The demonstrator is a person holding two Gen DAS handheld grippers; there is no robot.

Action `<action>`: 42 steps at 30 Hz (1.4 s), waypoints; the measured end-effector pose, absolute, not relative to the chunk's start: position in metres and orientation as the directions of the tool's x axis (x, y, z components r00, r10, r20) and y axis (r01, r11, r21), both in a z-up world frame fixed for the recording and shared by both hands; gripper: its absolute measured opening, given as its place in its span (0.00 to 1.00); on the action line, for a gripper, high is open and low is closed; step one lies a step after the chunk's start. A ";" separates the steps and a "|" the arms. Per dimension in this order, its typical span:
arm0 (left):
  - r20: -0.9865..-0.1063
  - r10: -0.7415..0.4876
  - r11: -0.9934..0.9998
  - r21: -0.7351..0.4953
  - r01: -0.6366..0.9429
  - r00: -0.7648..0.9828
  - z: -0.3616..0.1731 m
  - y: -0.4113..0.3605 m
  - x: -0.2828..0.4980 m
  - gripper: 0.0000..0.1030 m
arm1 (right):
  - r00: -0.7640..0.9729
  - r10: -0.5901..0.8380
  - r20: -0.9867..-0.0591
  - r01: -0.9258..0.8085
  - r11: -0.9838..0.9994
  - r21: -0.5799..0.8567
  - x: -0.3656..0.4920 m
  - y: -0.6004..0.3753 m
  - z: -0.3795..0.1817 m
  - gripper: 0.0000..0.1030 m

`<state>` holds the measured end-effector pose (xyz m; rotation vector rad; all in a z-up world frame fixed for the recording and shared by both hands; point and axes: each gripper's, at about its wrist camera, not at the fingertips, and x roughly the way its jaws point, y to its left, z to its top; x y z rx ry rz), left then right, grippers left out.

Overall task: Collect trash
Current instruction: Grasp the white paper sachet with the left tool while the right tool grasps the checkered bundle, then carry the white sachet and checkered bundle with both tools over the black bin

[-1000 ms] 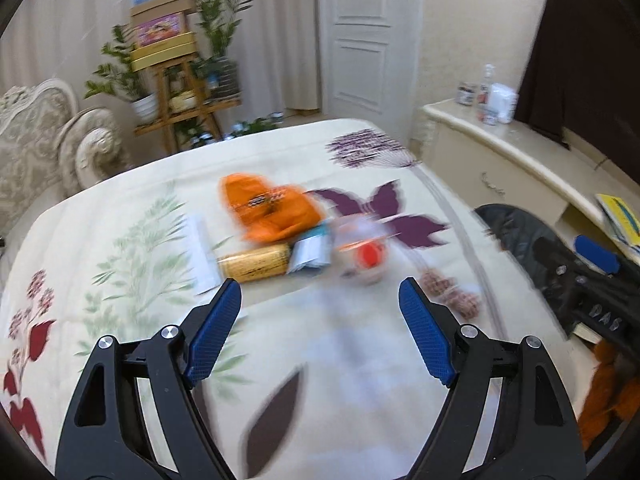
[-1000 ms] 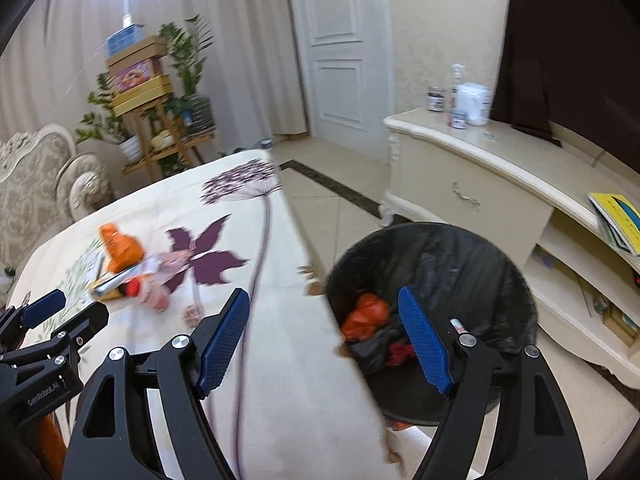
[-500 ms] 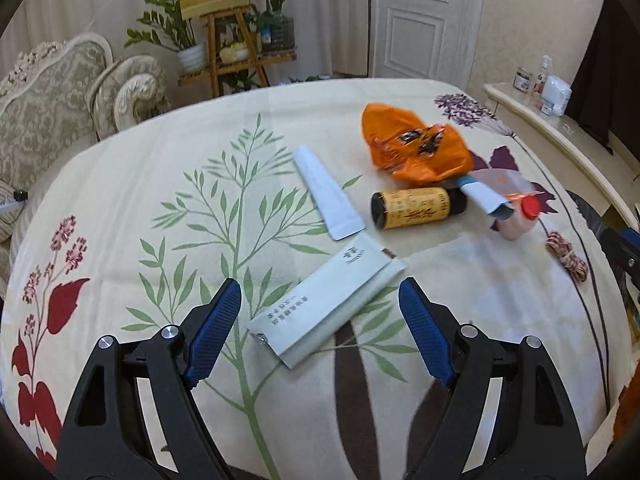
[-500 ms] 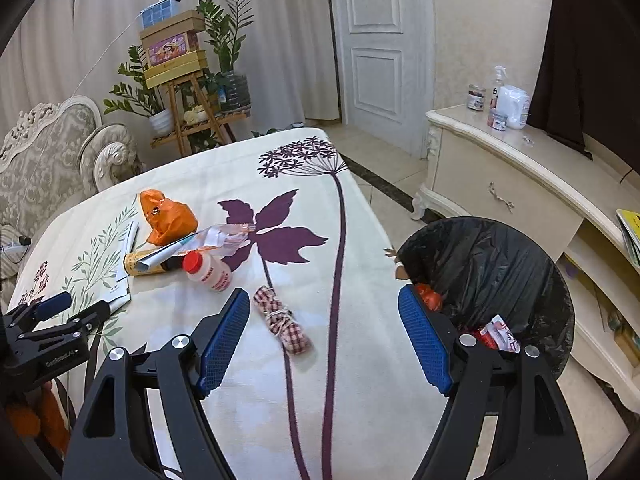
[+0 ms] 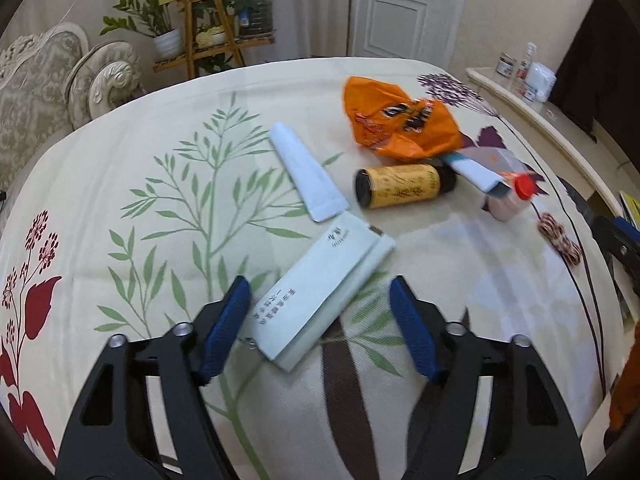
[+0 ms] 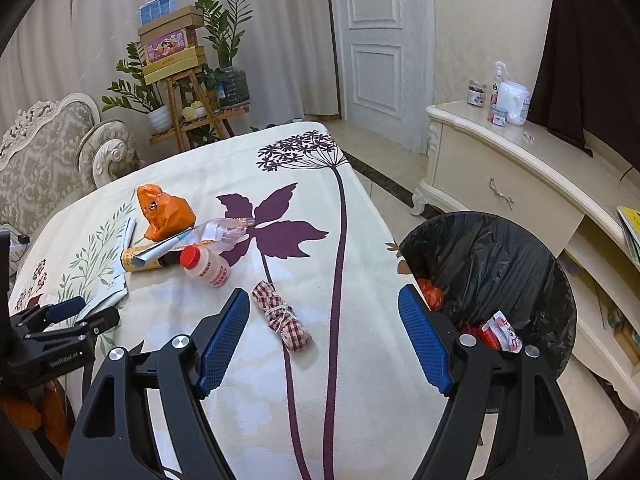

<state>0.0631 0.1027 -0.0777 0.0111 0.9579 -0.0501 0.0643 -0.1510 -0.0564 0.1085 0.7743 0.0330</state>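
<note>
It was a home, a living room by its furnishings. A carved, damask-covered sofa (image 6: 48,160) stood at nine o'clock. A wooden plant stand (image 6: 192,108) with potted greenery and stacked gift boxes sat at eleven o'clock before pale curtains (image 6: 80,40). A white panelled door (image 6: 380,52) closed the wall at twelve. A cream cabinet (image 6: 500,184) ran from one to three o'clock, carrying a spray bottle and jars. In the middle lay a table under a floral cloth (image 6: 320,200), with a bin (image 6: 488,264) lined in black plastic beside it at three on the tiled floor.
</note>
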 end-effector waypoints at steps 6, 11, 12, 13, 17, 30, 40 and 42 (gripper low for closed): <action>-0.820 -0.096 0.995 -0.060 0.081 0.564 -0.075 0.087 0.055 0.56 | 0.716 0.070 -0.694 0.013 0.993 0.113 0.063 -0.153 -0.058 0.72; -0.817 -0.082 0.997 -0.060 0.057 0.570 -0.072 0.082 0.054 0.57 | 0.717 0.073 -0.693 0.010 0.993 0.115 0.062 -0.155 -0.058 0.73; -0.816 -0.074 0.997 -0.059 0.046 0.573 -0.072 0.082 0.056 0.58 | 0.716 0.073 -0.694 0.009 0.993 0.114 0.062 -0.155 -0.058 0.73; -0.816 -0.068 0.998 -0.060 0.033 0.574 -0.072 0.084 0.059 0.58 | 0.716 0.074 -0.695 0.008 0.994 0.113 0.062 -0.155 -0.059 0.72; -0.820 -0.054 0.998 -0.051 0.021 0.570 -0.076 0.085 0.068 0.60 | 0.704 0.080 -0.706 0.000 0.994 0.113 0.064 -0.155 -0.060 0.72; -0.796 -0.056 0.998 -0.049 0.029 0.602 -0.076 0.086 0.062 0.33 | 0.644 0.087 -0.760 -0.075 0.996 0.050 0.075 -0.132 -0.074 0.54; -0.778 -0.049 0.998 -0.064 -0.001 0.626 -0.070 0.093 0.055 0.32 | 0.602 0.069 -0.795 -0.126 0.992 -0.010 0.080 -0.112 -0.084 0.24; -0.778 -0.049 0.997 -0.072 -0.011 0.626 -0.070 0.095 0.053 0.32 | 0.607 0.062 -0.792 -0.130 0.991 -0.022 0.079 -0.110 -0.083 0.21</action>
